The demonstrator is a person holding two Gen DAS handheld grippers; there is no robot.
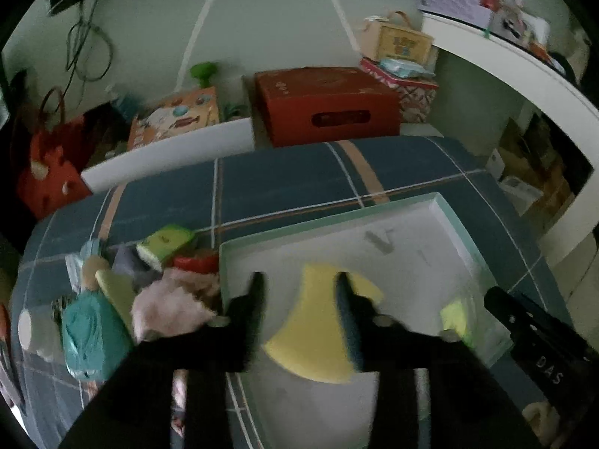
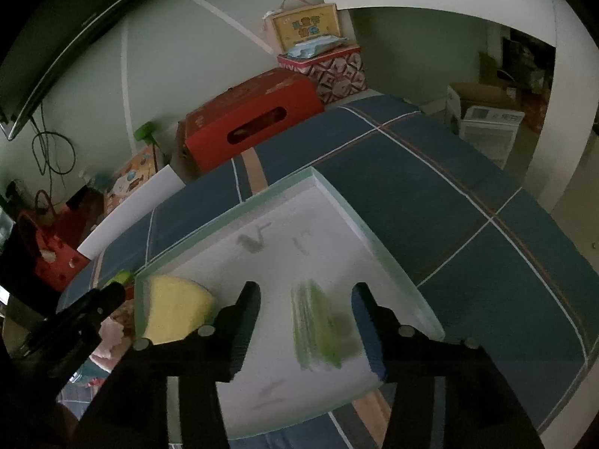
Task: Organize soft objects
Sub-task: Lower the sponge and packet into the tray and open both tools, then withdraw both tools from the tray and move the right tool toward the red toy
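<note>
The left tongs stood apart over the near left part of the white tray, and the yellow sponge lay between them inside the tray. Its blue side sat right against the right-hand finger, but a gap showed at the other finger, so the tongs looked open and not squeezing it. The sponge was a soft yellow wedge with a rounded far edge, and its long way ran from near to far, along the fingers. The right tongs were open too, over the near right part of the tray, and the green cloth thing lay between them, blurry, with space on both sides. It looked striped and flat, and its long way also ran near to far. So each thing was already in the tray, under its own tongs. The next things to sort were probably in the soft pile on the bed, just beyond the tray's left edge: a pink fluffy thing, a teal bag, a green and yellow sponge and something red. The left tongs were nearer to that pile, which lay to their left. Farther off, beyond the bed's far edge, stood a red box.
</note>
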